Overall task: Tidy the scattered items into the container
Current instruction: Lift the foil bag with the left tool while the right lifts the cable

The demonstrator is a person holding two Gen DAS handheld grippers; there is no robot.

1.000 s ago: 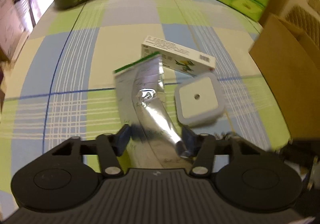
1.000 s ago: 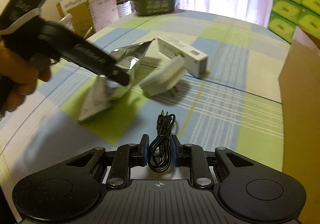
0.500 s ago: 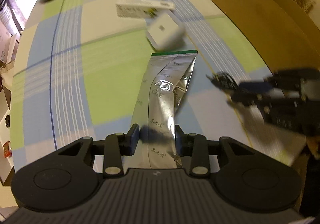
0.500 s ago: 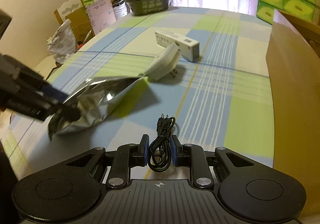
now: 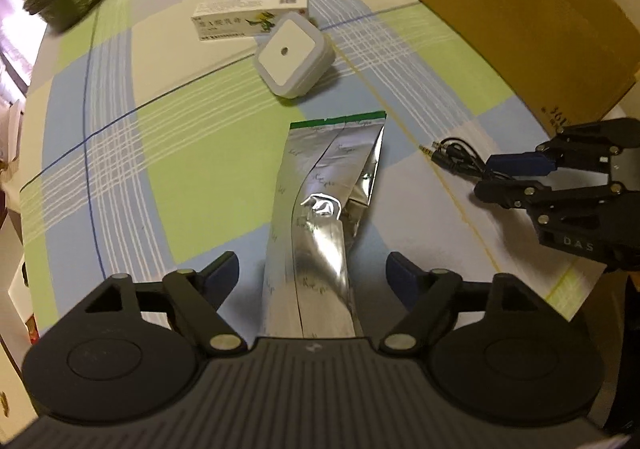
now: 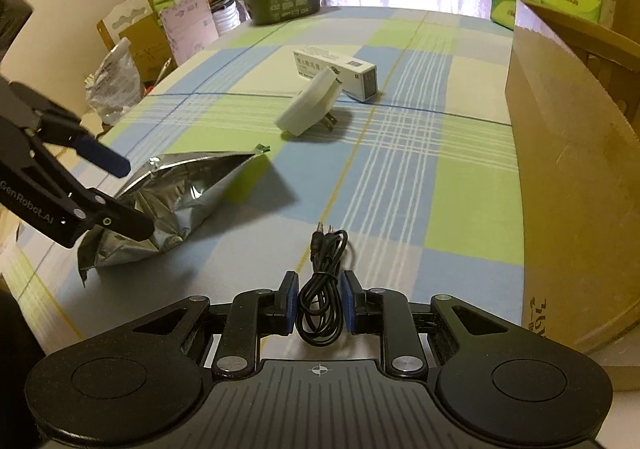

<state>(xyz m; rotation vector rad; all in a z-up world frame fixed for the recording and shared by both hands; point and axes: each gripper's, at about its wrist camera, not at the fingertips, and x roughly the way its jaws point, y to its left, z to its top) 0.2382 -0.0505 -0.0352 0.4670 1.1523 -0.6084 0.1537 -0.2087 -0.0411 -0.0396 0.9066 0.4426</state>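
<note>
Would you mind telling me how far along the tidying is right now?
Nothing visibly sits in the cardboard box yet. The right gripper is shut on the black audio cable; the left gripper is open around the foil pouch. The night light and medicine box remain on the table.

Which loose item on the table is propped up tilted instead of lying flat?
The white plug-in night light: it leans on its prongs, face tilted up. The medicine box, foil pouch and audio cable lie flat.

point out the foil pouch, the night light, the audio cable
foil pouch (image 5: 320, 209): left wrist view, on its creased middle.
night light (image 5: 288, 53): left wrist view, on its white square face.
audio cable (image 6: 322, 285): right wrist view, on the coiled loop.
</note>
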